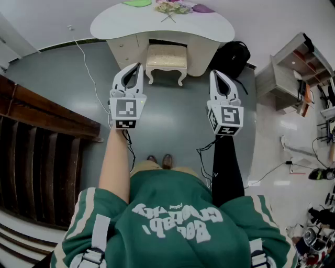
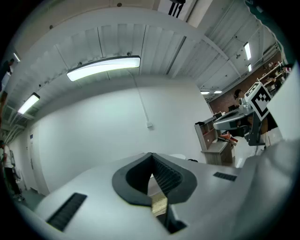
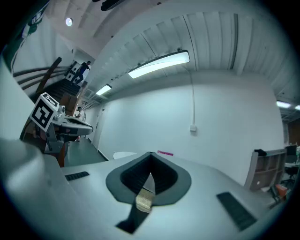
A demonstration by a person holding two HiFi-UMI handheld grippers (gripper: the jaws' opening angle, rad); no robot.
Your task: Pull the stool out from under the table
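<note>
At the table's [image 1: 125,23] front edge, the stool [image 1: 166,62] sits half inside the kneehole, while we hold the left gripper [image 1: 138,66] and right gripper [image 1: 214,74] short of it, jaws closed and empty, apparently aimed to flank its seat.

Black backpack [image 1: 231,56] on grey floor [image 1: 172,120], shelf unit [image 1: 293,73] rt, dark wood stairs [image 1: 36,157] lt.

The stool [image 1: 166,58] has its rear part hidden beneath the desk [image 1: 120,23], whose far edge and flowers [image 1: 170,7] are cut off by the head view's top edge. In both gripper views only a sliver of the stool shows between the fingers [image 2: 166,176].
</note>
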